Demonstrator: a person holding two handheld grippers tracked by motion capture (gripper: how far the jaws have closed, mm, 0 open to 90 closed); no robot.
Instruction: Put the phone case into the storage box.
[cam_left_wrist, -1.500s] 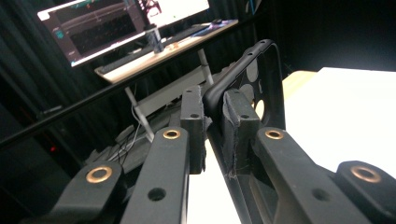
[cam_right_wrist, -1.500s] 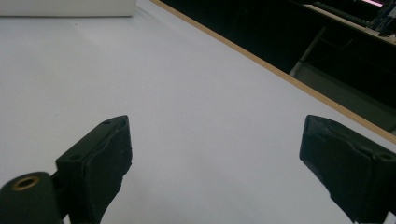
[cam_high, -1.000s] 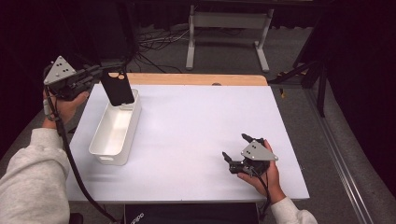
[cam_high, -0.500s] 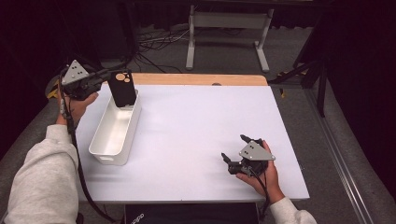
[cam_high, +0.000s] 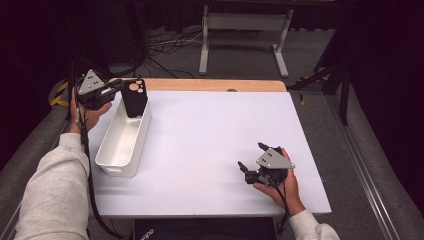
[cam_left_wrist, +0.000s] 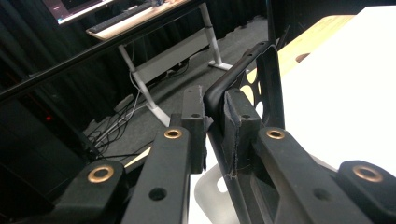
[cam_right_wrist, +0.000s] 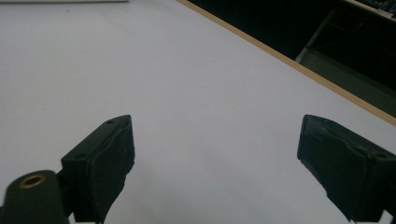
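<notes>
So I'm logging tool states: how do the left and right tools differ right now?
The left tool is shut on a black phone case, raised over the white bin; the right tool is open and holds nothing, low over the table. Both have black jaws.

Phone case (cam_high: 135, 97) over bin (cam_high: 122, 142), table's (cam_high: 210, 130) left side.
</notes>
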